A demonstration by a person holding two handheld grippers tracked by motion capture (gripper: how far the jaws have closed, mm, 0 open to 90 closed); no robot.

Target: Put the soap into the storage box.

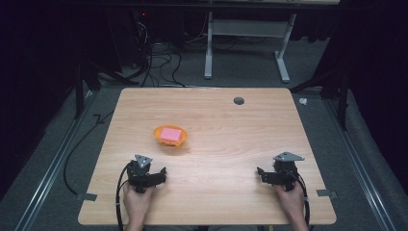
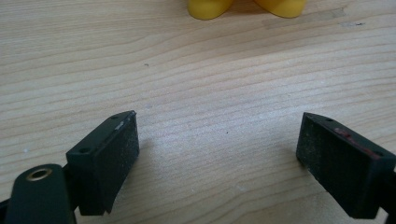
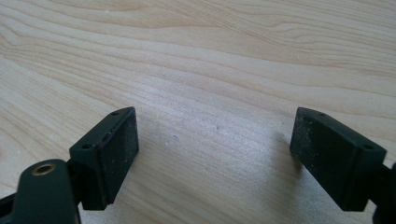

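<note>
While the left tool point(image 1: 155, 177) rests low on the near left of the wooden bench point(image 1: 231, 130) with its jaws spread wide and nothing between them, an orange bowl point(image 1: 171, 136) holding a pink block point(image 1: 172, 134) sits just beyond it, left of the bench's middle and apart from both tools. Farther right, the right tool point(image 1: 263, 174) sits near the front edge, jaws likewise wide apart over bare wood, well apart from the bowl.

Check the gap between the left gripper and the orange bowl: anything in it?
Nothing. In the high view, only bare wood lies between the left gripper and the orange bowl holding the pink block. The left gripper view shows the same bare table.
</note>
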